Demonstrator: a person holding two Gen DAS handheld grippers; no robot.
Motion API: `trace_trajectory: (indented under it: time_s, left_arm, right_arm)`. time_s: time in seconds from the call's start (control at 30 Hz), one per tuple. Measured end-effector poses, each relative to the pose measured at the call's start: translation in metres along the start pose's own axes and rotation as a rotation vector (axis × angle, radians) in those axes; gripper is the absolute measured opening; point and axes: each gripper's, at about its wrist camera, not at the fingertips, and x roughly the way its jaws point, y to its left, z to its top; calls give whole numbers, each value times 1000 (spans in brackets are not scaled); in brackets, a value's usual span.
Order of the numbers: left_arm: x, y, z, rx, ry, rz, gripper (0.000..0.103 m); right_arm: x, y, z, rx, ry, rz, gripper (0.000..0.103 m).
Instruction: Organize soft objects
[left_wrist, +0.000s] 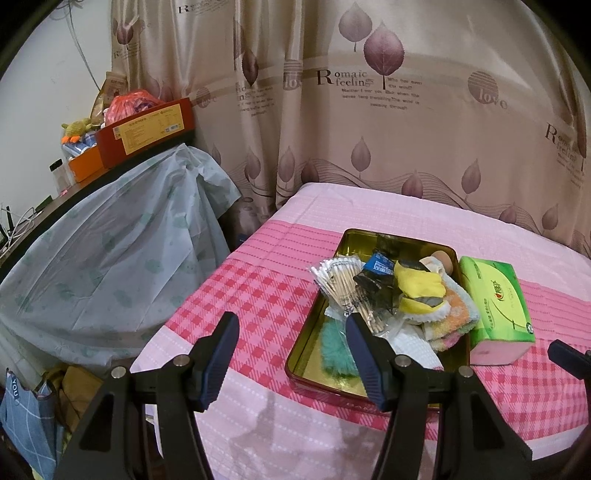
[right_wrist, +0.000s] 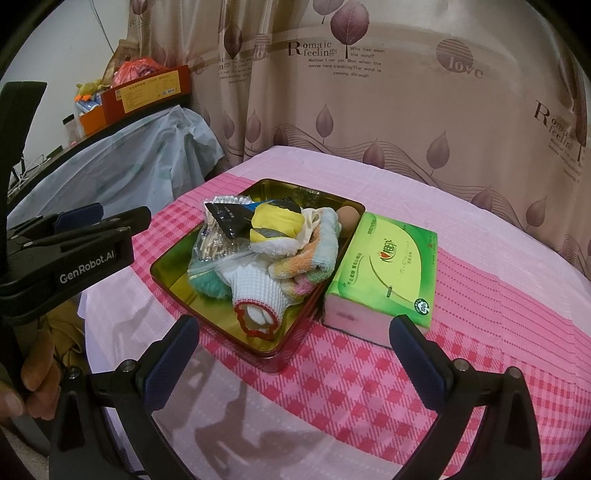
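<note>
A gold tin box (left_wrist: 314, 354) (right_wrist: 173, 258) with a red outer wall lies on the pink checked bed. It holds a heap: a bag of cotton swabs (left_wrist: 338, 275) (right_wrist: 214, 240), a yellow cloth (left_wrist: 419, 286) (right_wrist: 275, 221), a striped towel (left_wrist: 454, 317) (right_wrist: 314, 258), a white knit glove (right_wrist: 255, 291), a teal fluffy piece (left_wrist: 334, 349) (right_wrist: 207, 284). A green tissue pack (left_wrist: 496, 302) (right_wrist: 388, 269) lies to the right of the tin. My left gripper (left_wrist: 291, 321) stands open at the tin's near left corner. My right gripper (right_wrist: 293, 328) is open in front of tin and tissue pack. Both hold nothing.
The bed's pink cover (left_wrist: 258, 280) (right_wrist: 480, 295) ends against a leaf-print curtain (left_wrist: 369, 110) (right_wrist: 369, 92). To the left a desk under a pale plastic sheet (left_wrist: 122, 240) (right_wrist: 140, 155) carries a red box (left_wrist: 147, 131) (right_wrist: 144, 92). In the right wrist view a hand (right_wrist: 37, 373) holds the left gripper's body (right_wrist: 74, 247).
</note>
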Motion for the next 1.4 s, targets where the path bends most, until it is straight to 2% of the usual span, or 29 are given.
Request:
trace_trajectory:
  time_s: [1.4]
  left_arm:
    - [2, -2, -2, 24, 3, -33, 62]
  right_arm:
    - [6, 3, -7, -3, 18, 3, 102]
